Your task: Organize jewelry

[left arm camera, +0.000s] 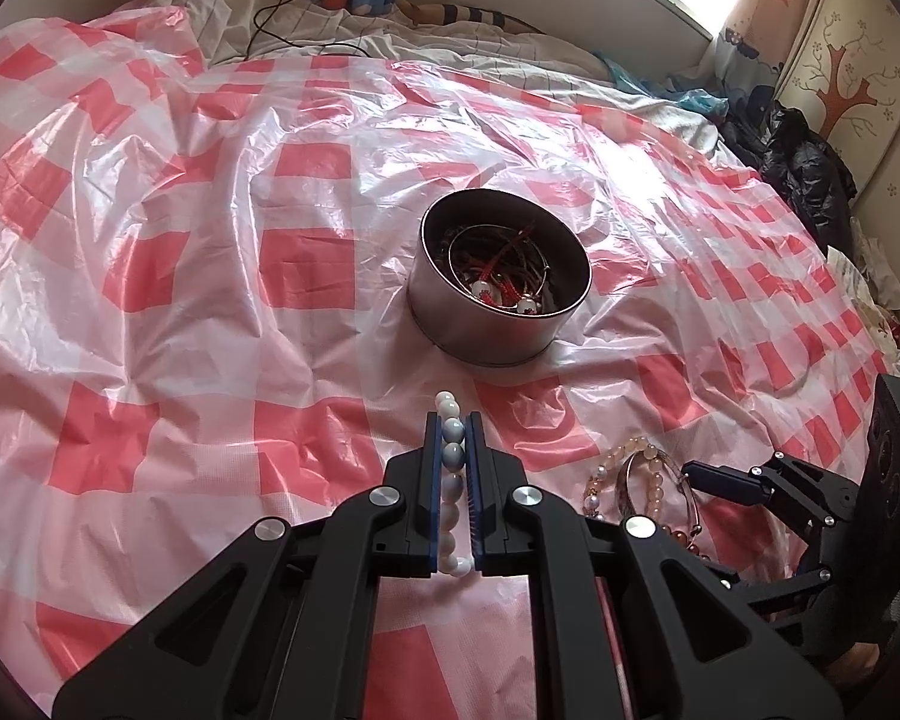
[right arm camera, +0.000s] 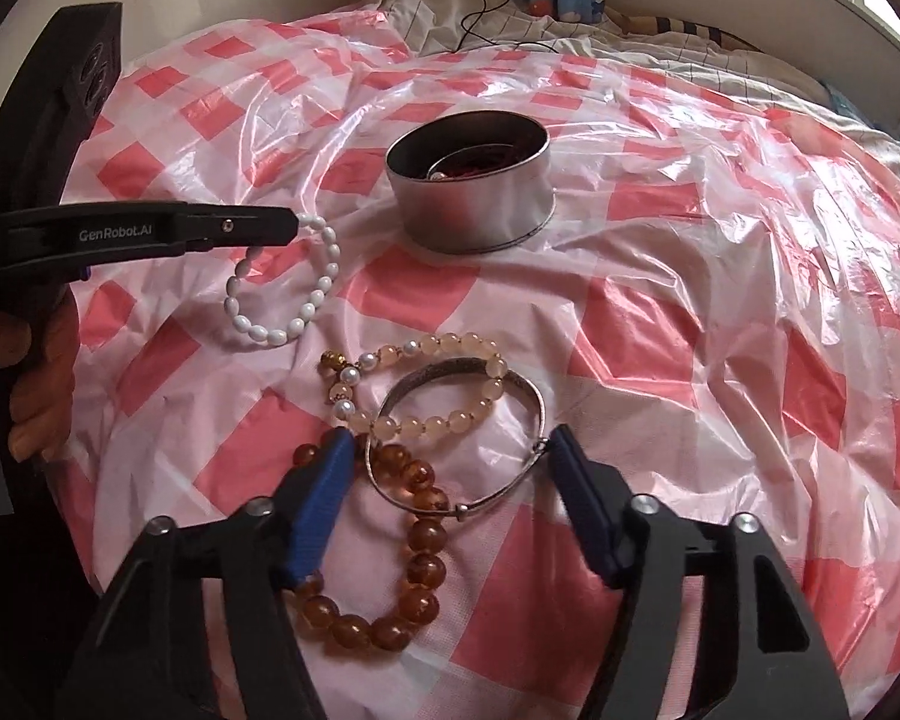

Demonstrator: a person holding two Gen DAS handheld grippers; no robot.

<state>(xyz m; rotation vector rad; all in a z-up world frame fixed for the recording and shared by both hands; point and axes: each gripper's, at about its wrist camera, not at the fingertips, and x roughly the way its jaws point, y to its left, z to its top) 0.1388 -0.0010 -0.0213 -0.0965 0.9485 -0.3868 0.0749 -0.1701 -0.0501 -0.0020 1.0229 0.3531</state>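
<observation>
My left hand-held gripper (left arm camera: 453, 420) is clamped on the white bead bracelet (left arm camera: 452, 480). In the left wrist view the beads run edge-on between the blue pads, a couple poking past the tips. In the right wrist view that same bracelet (right arm camera: 285, 288) hangs as a loop from the left gripper's tip (right arm camera: 294, 223), its lower part down near the sheet; can't tell if it touches.

My right hand-held gripper (right arm camera: 450, 441) is open, jaws spread wide, holding nothing. It sits low over a small pile of three pieces on the bed: a silver bangle (right arm camera: 456, 438), a pale bead bracelet (right arm camera: 426, 384) with a few pearl-like beads, and an amber bead bracelet (right arm camera: 390, 564). The pale bracelet crosses the far half of the bangle, the amber one passes under the bangle's near-left side. The left blue finger (right arm camera: 324, 498) overlaps the amber beads; the right one ends just beside the bangle's edge. Contact with either: can't tell.

The round metal tin (left arm camera: 498, 282) stands upright and open, farther out on the red-and-white checked plastic sheet (left arm camera: 210, 240), well apart from the pile. Inside it there's a tangle of red cords, thin rings and a few white beads.

My hand (right arm camera: 36, 372) on the left gripper's handle shows at the left edge of the right wrist view.
</observation>
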